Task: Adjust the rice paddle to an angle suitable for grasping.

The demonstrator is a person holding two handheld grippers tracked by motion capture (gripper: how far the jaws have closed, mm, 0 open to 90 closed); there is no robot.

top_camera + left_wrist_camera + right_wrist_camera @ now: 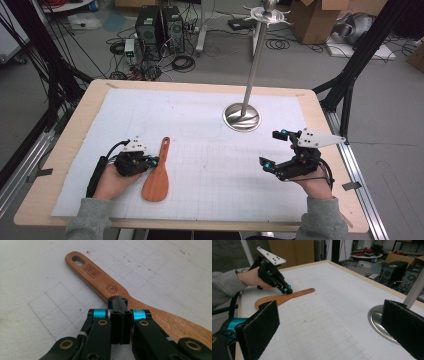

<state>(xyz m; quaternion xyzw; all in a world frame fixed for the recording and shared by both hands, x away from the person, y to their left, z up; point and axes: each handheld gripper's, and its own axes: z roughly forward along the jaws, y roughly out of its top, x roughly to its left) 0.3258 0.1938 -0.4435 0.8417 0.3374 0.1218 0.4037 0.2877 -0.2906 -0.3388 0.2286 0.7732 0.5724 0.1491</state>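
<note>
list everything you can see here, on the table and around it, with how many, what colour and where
wooden spatula: one, reddish brown, flat on the paper at front left, handle pointing away from the person
metal stand: one, silver, round base on the paper right of centre, pole rising to a pronged top
paper sheet: one, white with a faint grid, covering the table
table: one, light wood edge
computer towers: two, black, on the floor beyond the table
cardboard box: one, brown, on the floor behind the stand
left tool: one, black, jaws shut, tip at the spatula's neck
right tool: one, black, jaws wide open, nothing between them
</note>
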